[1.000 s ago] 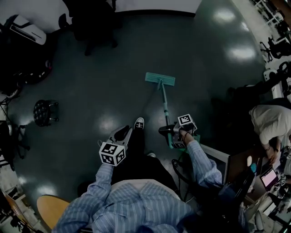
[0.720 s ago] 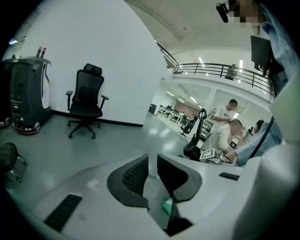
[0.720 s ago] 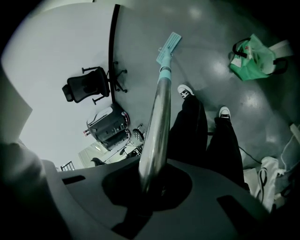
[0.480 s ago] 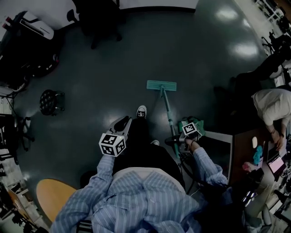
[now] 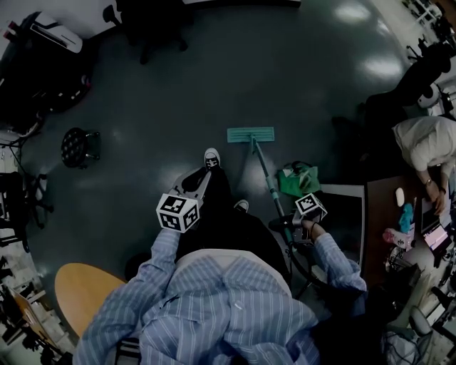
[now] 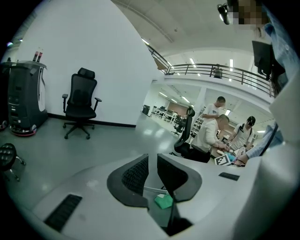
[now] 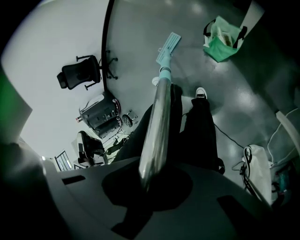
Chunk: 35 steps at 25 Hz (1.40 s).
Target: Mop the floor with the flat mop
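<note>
The flat mop's teal head [image 5: 251, 134] lies flat on the dark floor ahead of my feet. Its handle [image 5: 265, 178] slants back to my right gripper [image 5: 285, 222], which is shut on the metal shaft. In the right gripper view the shaft [image 7: 157, 117] runs from between the jaws of the right gripper [image 7: 150, 180] out to the mop head [image 7: 168, 44]. My left gripper [image 5: 194, 182] hangs over my left leg, away from the mop. In the left gripper view the left gripper [image 6: 152, 176] has its dark pads [image 6: 136, 176] almost together, with nothing between them.
A green bag [image 5: 298, 178] sits on the floor right of the handle, beside a white-edged desk [image 5: 342, 214]. A person [image 5: 420, 150] works at that desk. A small stool [image 5: 75, 146], an office chair [image 5: 153, 21] and a black machine [image 5: 35, 57] stand at left and far left. A round wooden table [image 5: 82, 299] is behind me.
My right gripper has drawn back toward my body with the handle. The green bag has come into view beside the handle. The left gripper has barely moved.
</note>
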Motion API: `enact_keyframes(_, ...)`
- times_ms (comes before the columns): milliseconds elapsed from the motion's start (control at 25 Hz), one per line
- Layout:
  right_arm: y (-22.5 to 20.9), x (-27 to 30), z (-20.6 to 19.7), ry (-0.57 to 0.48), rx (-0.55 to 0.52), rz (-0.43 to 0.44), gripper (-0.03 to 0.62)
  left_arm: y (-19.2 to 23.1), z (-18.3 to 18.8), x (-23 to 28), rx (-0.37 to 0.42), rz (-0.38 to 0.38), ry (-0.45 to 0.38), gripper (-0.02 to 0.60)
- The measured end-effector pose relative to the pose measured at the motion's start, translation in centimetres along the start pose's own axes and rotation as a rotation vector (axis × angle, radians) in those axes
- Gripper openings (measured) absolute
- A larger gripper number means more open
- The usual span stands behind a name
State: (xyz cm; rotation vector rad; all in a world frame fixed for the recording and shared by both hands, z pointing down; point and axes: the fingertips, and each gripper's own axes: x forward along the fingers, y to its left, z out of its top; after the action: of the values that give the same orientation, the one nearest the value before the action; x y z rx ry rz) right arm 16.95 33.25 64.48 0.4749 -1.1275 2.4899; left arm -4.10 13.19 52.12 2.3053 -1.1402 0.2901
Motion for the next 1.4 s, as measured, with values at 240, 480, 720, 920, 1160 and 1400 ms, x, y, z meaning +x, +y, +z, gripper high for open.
enact_keyframes(240, -1.6, 0.5, -3.0, 0.012, 0.001, 0.008, 0.029, -2.1, -1.8, -0.4, 0.019, -0.048, 0.020, 0.061)
enact_keyframes(480, -2.8, -0.3, -4.3, 0.024, -0.002, -0.010, 0.029, -3.7, -2.7, -0.2, 0.030, -0.079, 0.023, 0.061)
enact_keyframes(720, -3.1, -0.5, -4.5, 0.027, 0.000, -0.016, 0.029, -3.9, -2.9, -0.2, 0.030, -0.078, 0.021, 0.061)
enact_keyframes(920, -2.8, -0.5, -4.6, 0.058, -0.027, -0.050, 0.031, -4.1, -2.7, 0.3, 0.035, -0.079, 0.026, 0.061)
enact_keyframes(1160, -2.1, -0.6, -4.0, 0.090, -0.047, -0.044, 0.031, -3.9, -2.6, 1.4, 0.039, -0.083, 0.034, 0.061)
enact_keyframes(1400, -0.8, -1.2, -2.1, 0.085, -0.055, -0.044, 0.031, -3.1, -1.9, 2.9, 0.033, -0.081, 0.048, 0.061)
